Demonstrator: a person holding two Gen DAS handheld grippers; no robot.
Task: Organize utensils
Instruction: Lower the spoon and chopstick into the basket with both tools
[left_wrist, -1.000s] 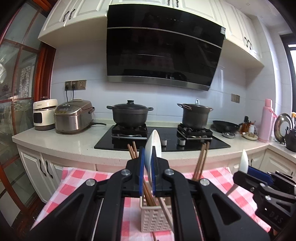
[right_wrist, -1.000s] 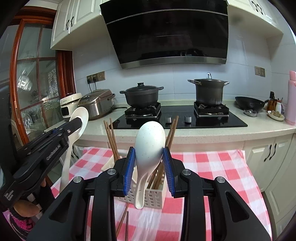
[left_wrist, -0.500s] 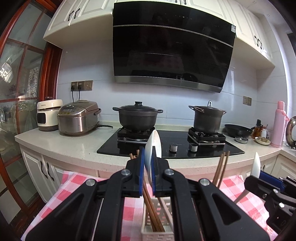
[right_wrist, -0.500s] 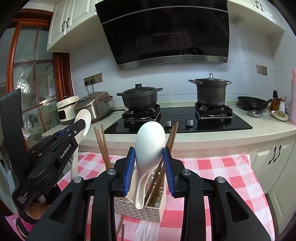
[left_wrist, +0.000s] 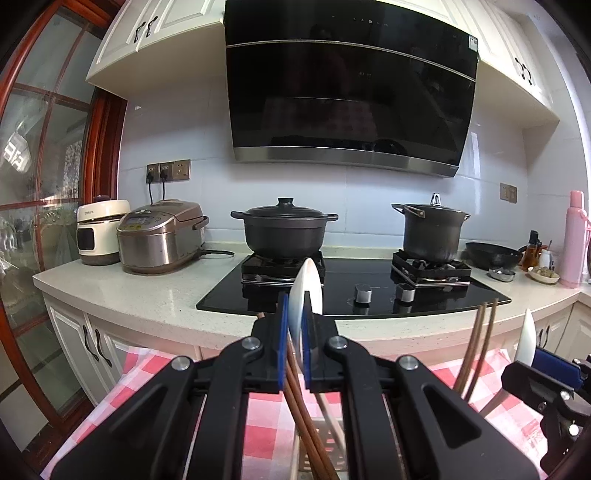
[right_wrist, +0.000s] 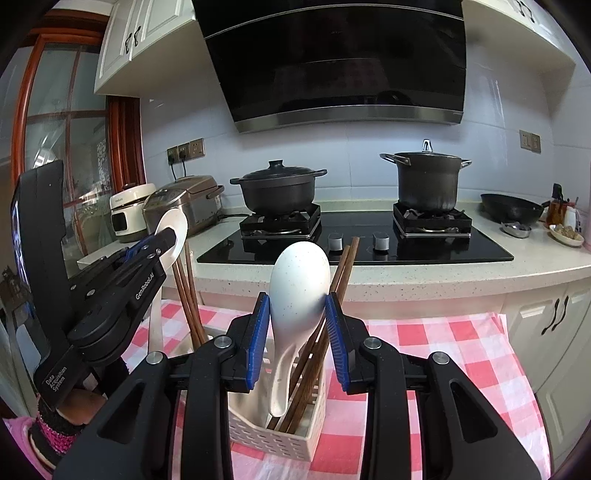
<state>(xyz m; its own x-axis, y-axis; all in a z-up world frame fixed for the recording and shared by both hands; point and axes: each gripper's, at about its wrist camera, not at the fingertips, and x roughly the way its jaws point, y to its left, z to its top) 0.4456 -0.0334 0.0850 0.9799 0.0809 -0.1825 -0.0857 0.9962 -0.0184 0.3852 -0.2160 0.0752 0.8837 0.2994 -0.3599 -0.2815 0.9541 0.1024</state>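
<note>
My left gripper (left_wrist: 292, 347) is shut on a white ceramic spoon (left_wrist: 306, 291), seen edge-on, held above the white slotted utensil basket (left_wrist: 321, 443). My right gripper (right_wrist: 298, 332) is shut on a second white speckled spoon (right_wrist: 299, 288), bowl up, its handle tip hanging just over the basket (right_wrist: 273, 435). Several brown chopsticks (right_wrist: 317, 343) stand in the basket. The left gripper also shows in the right wrist view (right_wrist: 162, 240), holding its spoon (right_wrist: 173, 229) at the basket's left end. The right gripper shows at the right edge of the left wrist view (left_wrist: 546, 373).
The basket stands on a red-and-white checked cloth (right_wrist: 436, 354). Behind it runs a counter (left_wrist: 147, 291) with a black hob (right_wrist: 369, 251), two dark pots (left_wrist: 284, 232), a rice cooker (left_wrist: 159, 236), a wok (right_wrist: 513, 206) and a pink flask (left_wrist: 574, 240).
Both grippers have moved down and closer to the basket with their spoons. The right spoon's handle has come down over the basket, and the left view now looks along the chopsticks.
</note>
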